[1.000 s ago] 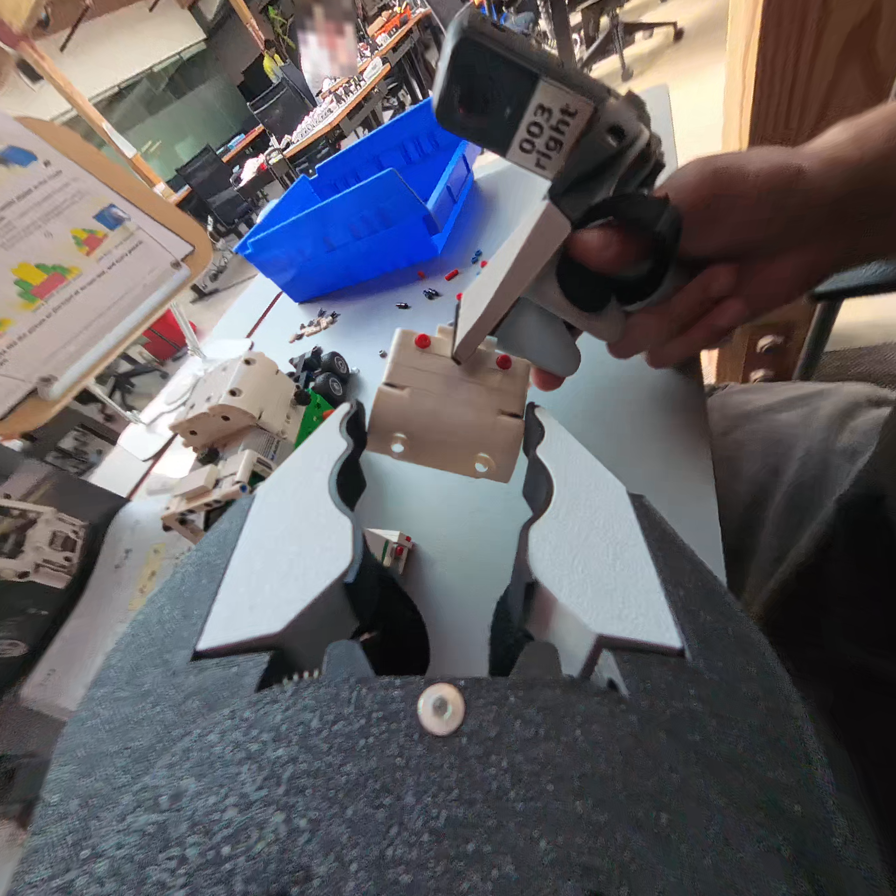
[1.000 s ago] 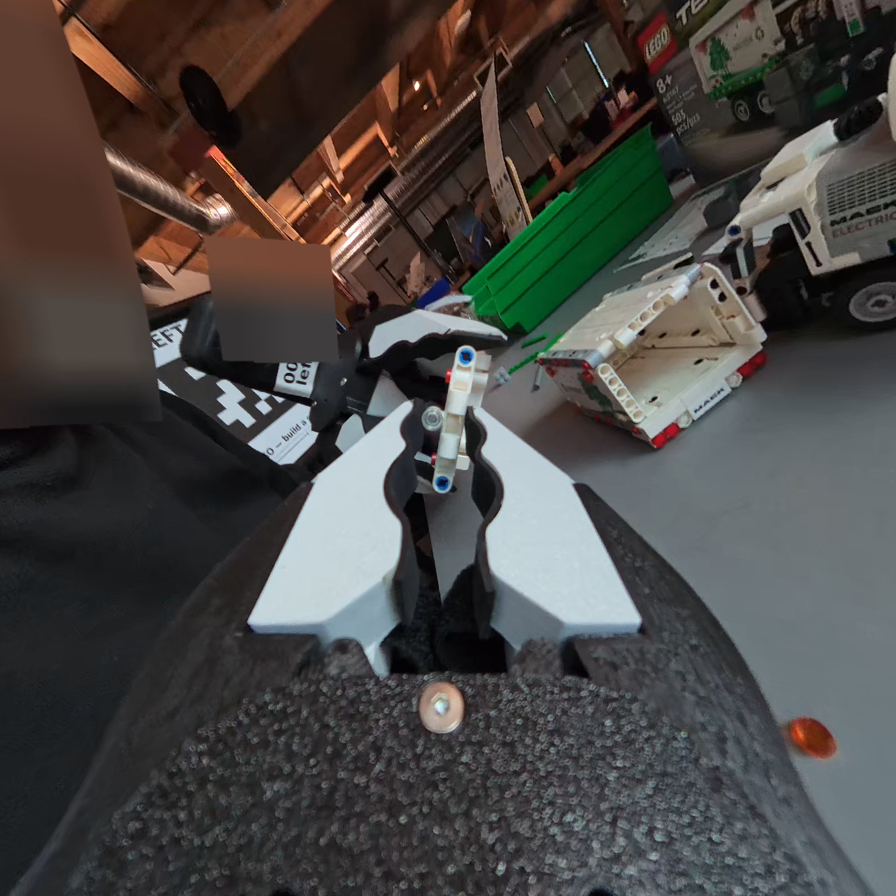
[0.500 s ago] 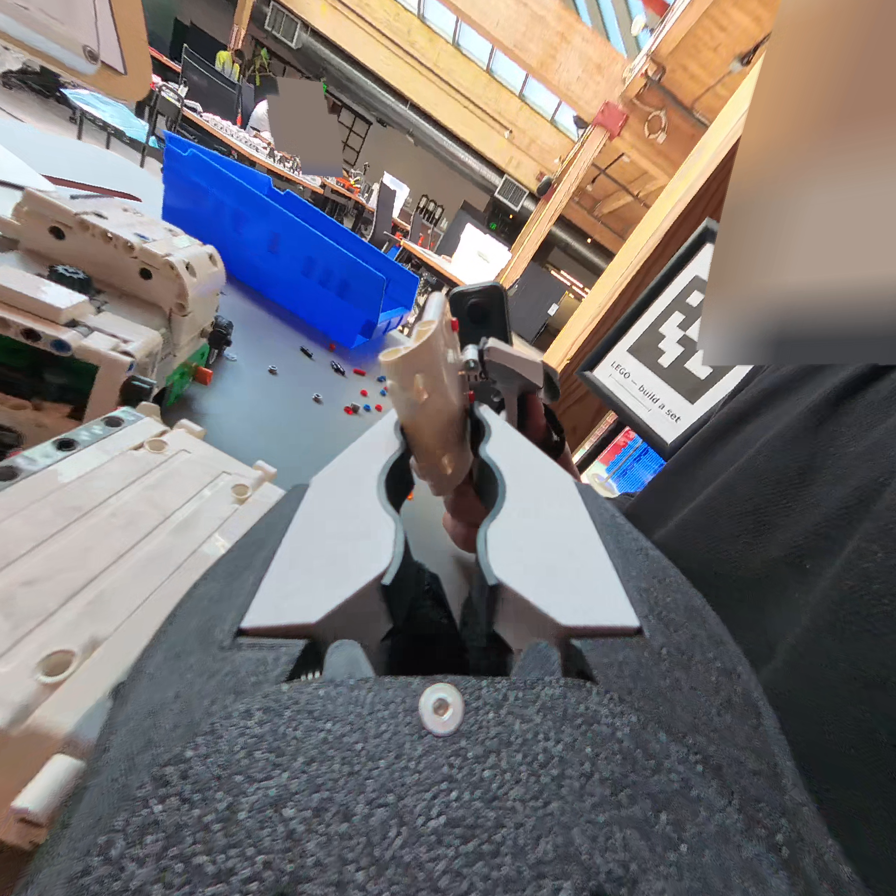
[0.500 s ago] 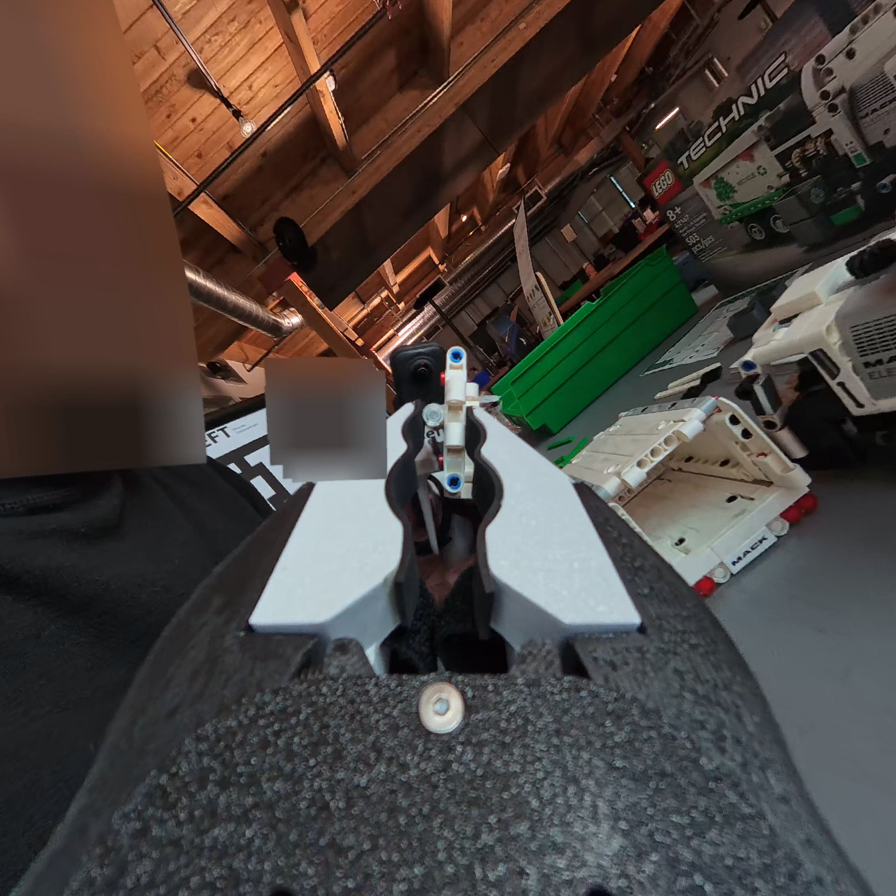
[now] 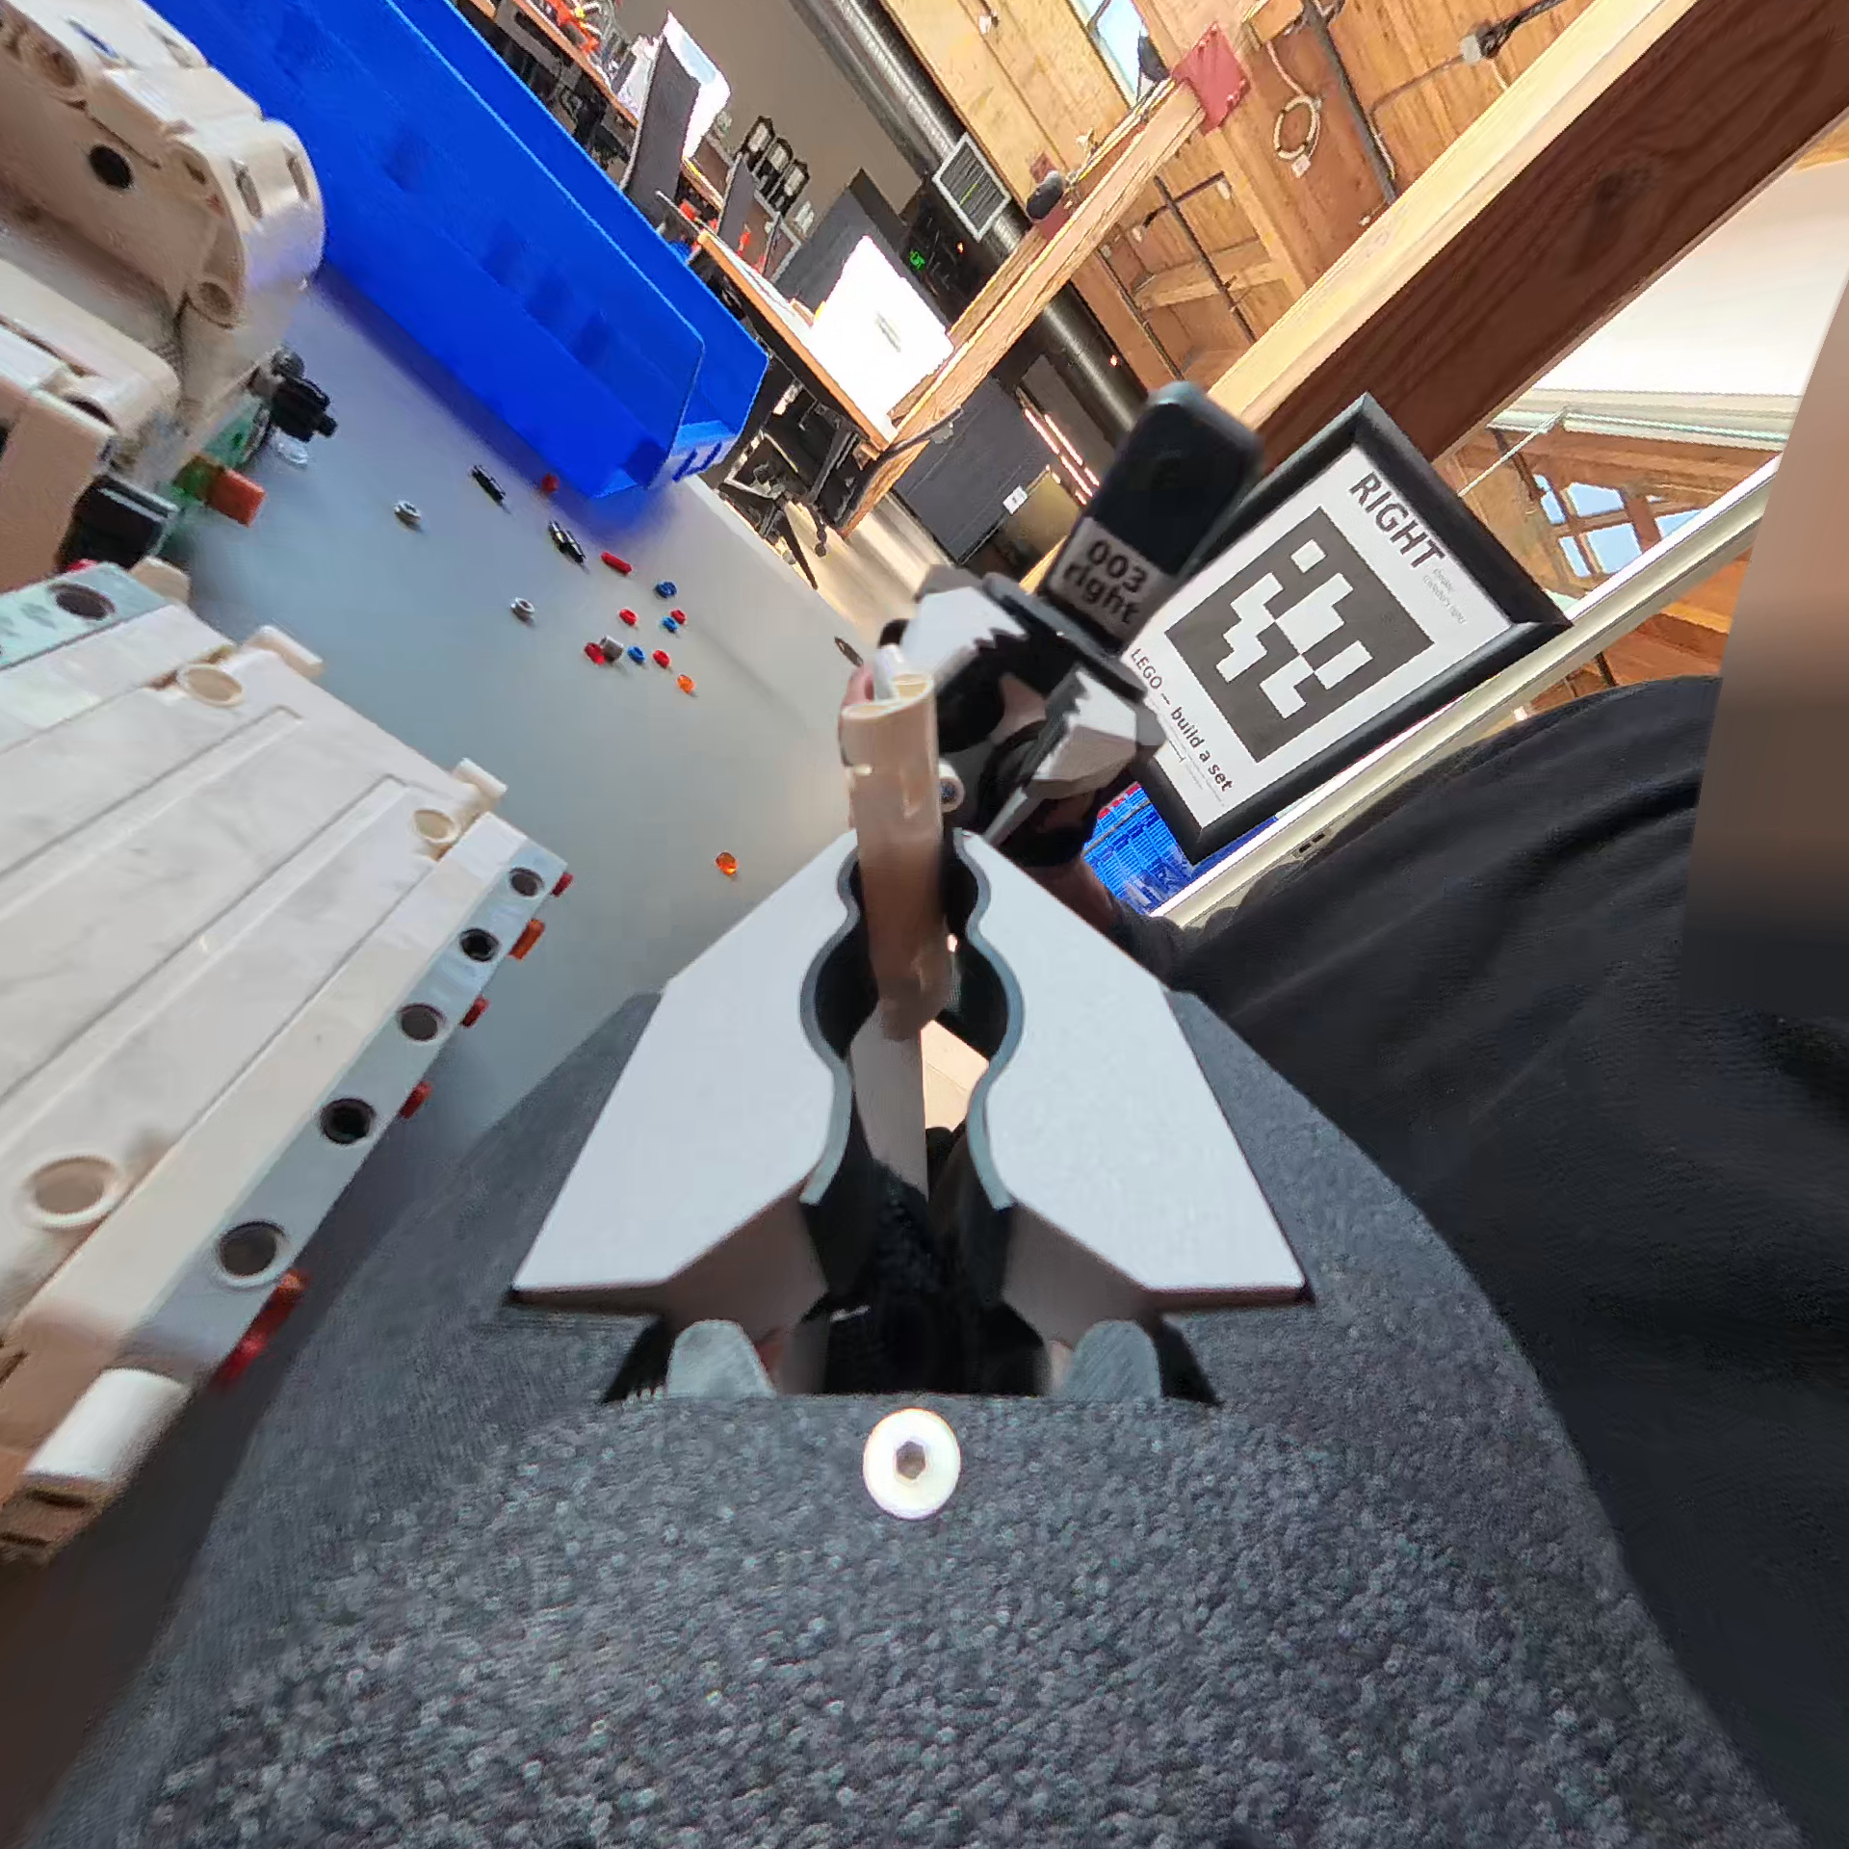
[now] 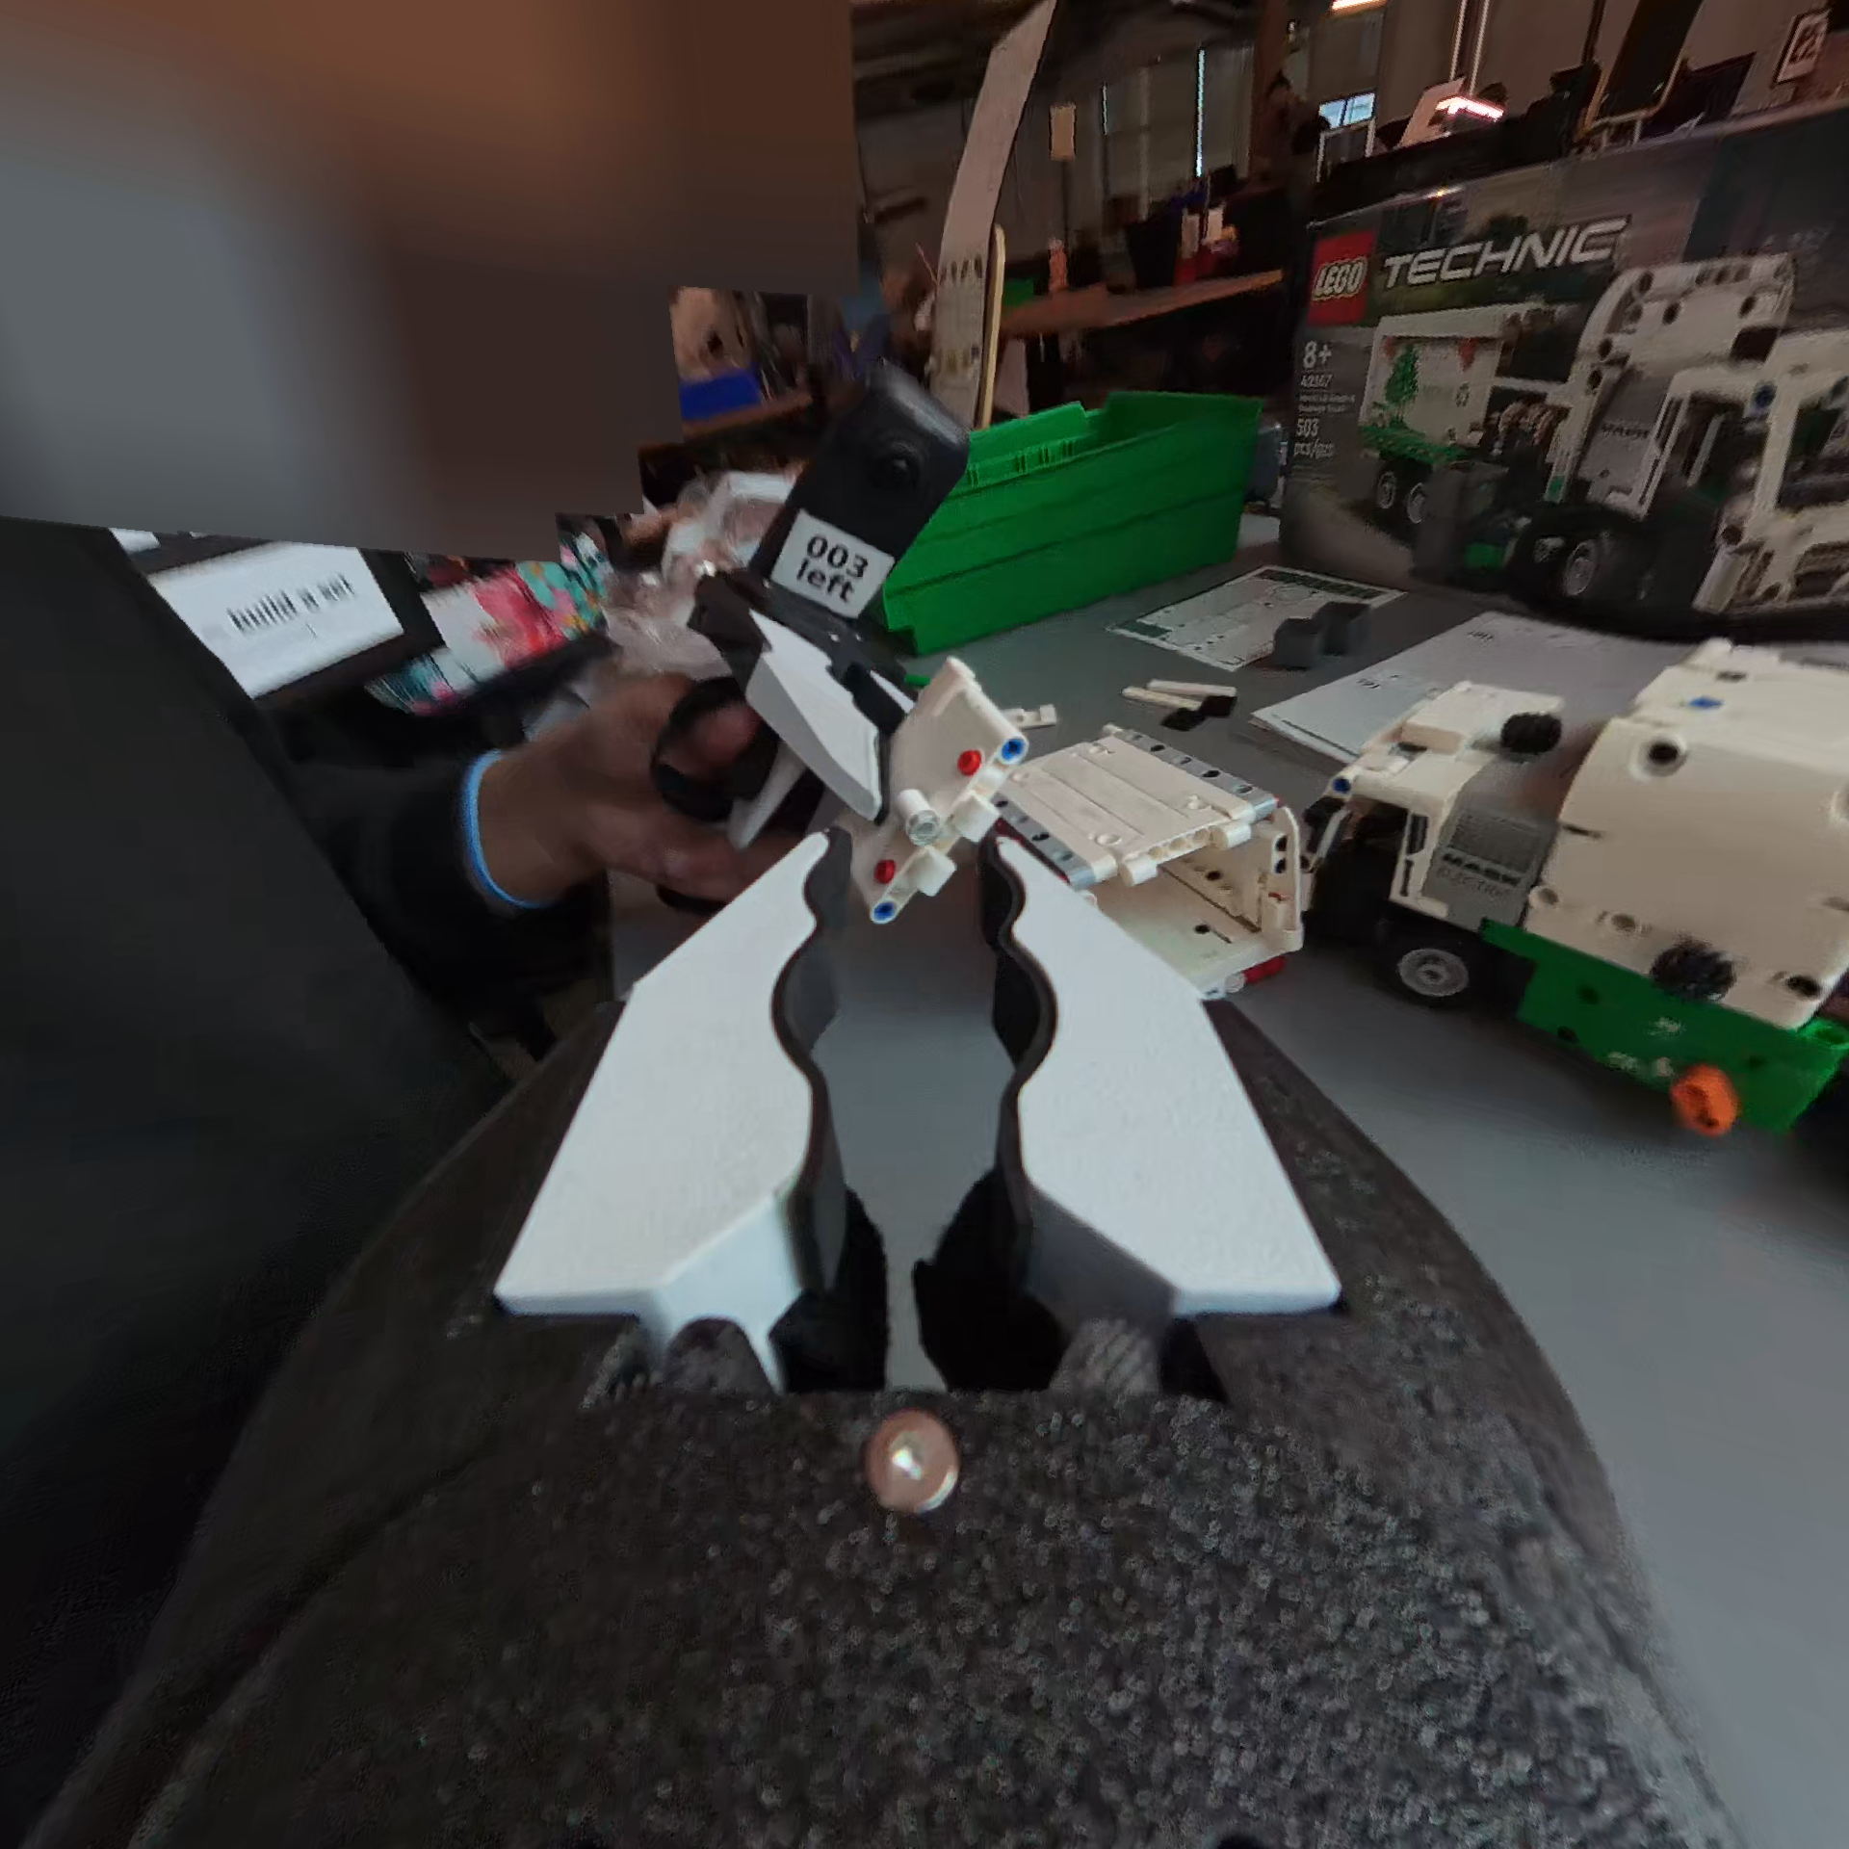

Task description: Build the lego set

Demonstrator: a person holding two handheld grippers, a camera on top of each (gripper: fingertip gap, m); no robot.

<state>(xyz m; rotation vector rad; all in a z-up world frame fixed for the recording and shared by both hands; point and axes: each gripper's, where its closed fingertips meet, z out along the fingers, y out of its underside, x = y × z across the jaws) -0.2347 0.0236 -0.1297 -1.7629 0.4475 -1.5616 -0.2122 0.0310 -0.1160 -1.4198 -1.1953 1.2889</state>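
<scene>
Left tongs are clamped on a white lego panel piece held edge-on, w/ red and blue pins on its face in the right wrist view. Right tongs stand parted, gripping nothing – the piece sits just ahead of their tips. Both tongs carry small printed tags (also a framed marker card behind). On the grey surface: white tailgate assembly, white-green truck, printed set box, green bin, blue bin – loose pins nearby.
</scene>
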